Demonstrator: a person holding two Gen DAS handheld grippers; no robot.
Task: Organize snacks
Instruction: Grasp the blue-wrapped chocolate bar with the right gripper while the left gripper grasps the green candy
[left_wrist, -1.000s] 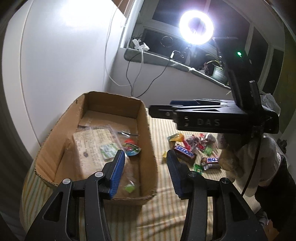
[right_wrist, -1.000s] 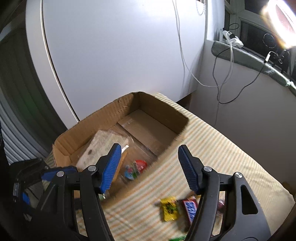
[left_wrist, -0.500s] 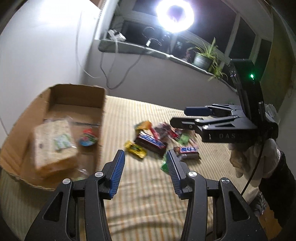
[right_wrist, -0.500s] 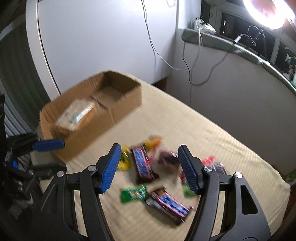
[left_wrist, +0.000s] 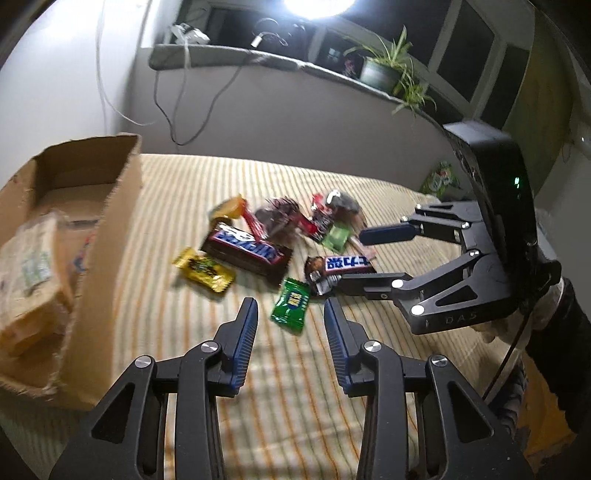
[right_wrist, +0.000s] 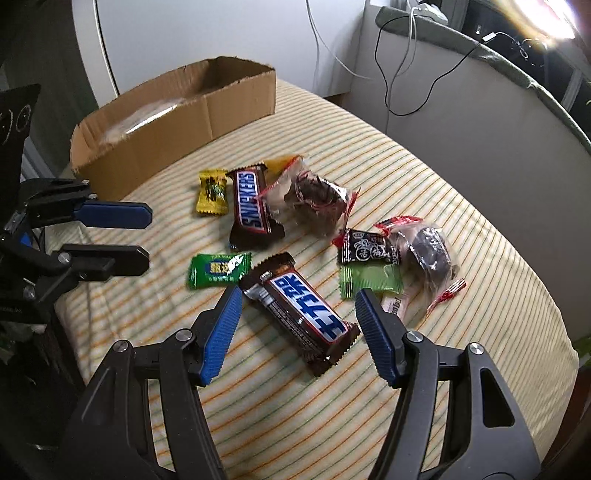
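Note:
Loose snacks lie on a striped cloth. A Snickers bar with Chinese lettering (right_wrist: 304, 310) (left_wrist: 341, 267) lies between the open fingers of my right gripper (right_wrist: 297, 304), which hovers just above it. A green candy (left_wrist: 291, 304) (right_wrist: 218, 269) lies just ahead of my open, empty left gripper (left_wrist: 290, 308). A second Snickers bar (right_wrist: 251, 208) (left_wrist: 247, 253), a yellow candy (right_wrist: 211, 190) (left_wrist: 205, 269) and clear-wrapped dark sweets (right_wrist: 314, 199) lie beyond. The cardboard box (left_wrist: 107, 236) (right_wrist: 177, 122) at the left holds a wrapped bread-like pack (left_wrist: 29, 273).
A pale green sachet (right_wrist: 369, 282) and a black-labelled sweet (right_wrist: 369, 251) lie at the right of the pile. A windowsill with cables (left_wrist: 177, 88) and a potted plant (left_wrist: 380, 72) runs behind. The cloth's edge curves off at the right (right_wrist: 546, 332).
Both grippers have swung away from the box and come down over the snack pile. The right gripper now straddles the Chinese-lettered Snickers bar; the left faces the green candy.

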